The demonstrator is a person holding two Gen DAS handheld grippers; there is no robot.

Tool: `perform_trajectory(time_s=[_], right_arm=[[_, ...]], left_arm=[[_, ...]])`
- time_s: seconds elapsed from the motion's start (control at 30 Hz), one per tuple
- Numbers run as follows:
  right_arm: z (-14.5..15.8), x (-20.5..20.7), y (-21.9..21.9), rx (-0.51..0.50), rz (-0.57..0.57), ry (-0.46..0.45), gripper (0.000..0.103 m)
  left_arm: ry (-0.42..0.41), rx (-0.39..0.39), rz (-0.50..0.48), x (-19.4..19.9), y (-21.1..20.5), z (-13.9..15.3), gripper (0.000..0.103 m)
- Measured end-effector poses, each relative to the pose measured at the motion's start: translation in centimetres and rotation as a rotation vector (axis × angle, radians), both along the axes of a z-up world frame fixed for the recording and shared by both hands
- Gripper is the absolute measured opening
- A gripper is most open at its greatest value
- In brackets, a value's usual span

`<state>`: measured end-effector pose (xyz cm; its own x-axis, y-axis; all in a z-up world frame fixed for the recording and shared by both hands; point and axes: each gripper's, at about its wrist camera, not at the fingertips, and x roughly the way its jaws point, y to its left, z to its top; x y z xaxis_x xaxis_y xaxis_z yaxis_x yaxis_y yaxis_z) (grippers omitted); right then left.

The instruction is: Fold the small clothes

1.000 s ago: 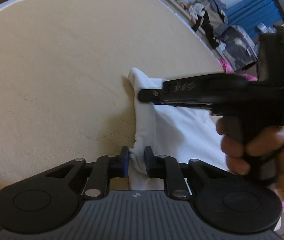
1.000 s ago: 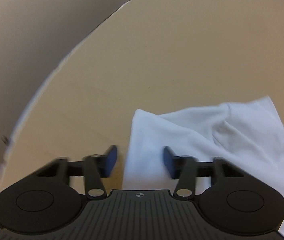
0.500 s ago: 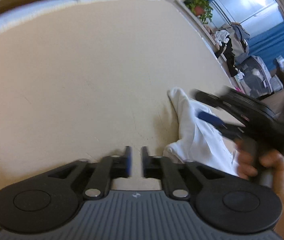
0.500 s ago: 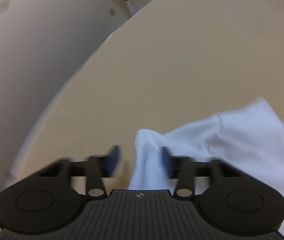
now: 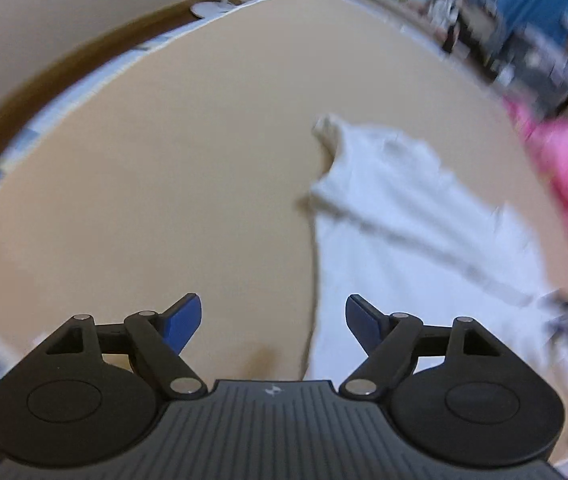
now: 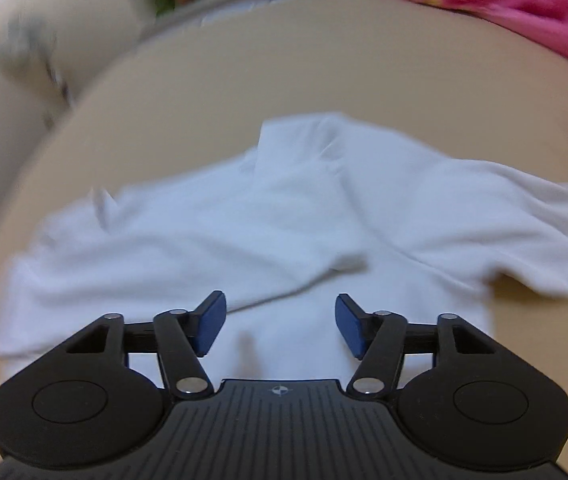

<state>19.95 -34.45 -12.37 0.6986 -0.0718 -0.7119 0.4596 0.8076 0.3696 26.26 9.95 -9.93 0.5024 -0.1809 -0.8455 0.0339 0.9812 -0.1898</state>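
Shirt [image 6: 284, 224]: white, rumpled, flat on beige bed [image 5: 163, 160] ahead of right tongs [image 6: 279, 324] | left tongs [image 5: 273, 322], right tongs: spread, just been opening, empty | pink cloth [image 6: 504, 4] beyond shirt

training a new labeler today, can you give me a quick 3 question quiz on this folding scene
1. True or false: the left gripper is clamped on the white garment.
2. What lies beyond the white garment at the far edge of the beige surface in the right wrist view? A) a blue towel B) a pink cloth C) a grey sock
3. Is anything pinched between the right gripper's blue pads?

Key
1. False: its jaws have just been opening and stand apart over the beige surface, with only the garment's edge behind the gap.
2. B
3. No: its jaws have just been opening, and the garment lies loose below them.
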Motion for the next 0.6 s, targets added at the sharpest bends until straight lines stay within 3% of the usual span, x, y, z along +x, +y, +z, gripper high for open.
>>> perform_trajectory(time_s=[0.1,0.17,0.4,0.5,0.6], right_arm=[[5.4,-6.6,1.2,-0.037,-0.027,-0.11,0.082],[8.0,-12.0,2.3,-0.096,-0.016,-0.139,0.085],[9.6,-22.8,5.7,-0.369,0.04,-0.139,0.092],[8.4,-24.5,5.8,-0.379,0.037,-0.182,0.092],[9.2,-27.4,6.0,-0.363,0.035,-0.227,0.092]], left_arm=[[0.004,0.121,-0.076,-3.0,-2.9,1.6,0.084],[-0.002,0.166,-0.147,-5.6,-4.9,2.5,0.084],[-0.045,0.17,-0.262,-13.8,-10.7,6.9,0.084],[-0.104,0.244,-0.298,-17.1,-13.0,8.8,0.084],[-0.163,0.27,-0.303,-19.9,-14.6,10.7,0.084]])
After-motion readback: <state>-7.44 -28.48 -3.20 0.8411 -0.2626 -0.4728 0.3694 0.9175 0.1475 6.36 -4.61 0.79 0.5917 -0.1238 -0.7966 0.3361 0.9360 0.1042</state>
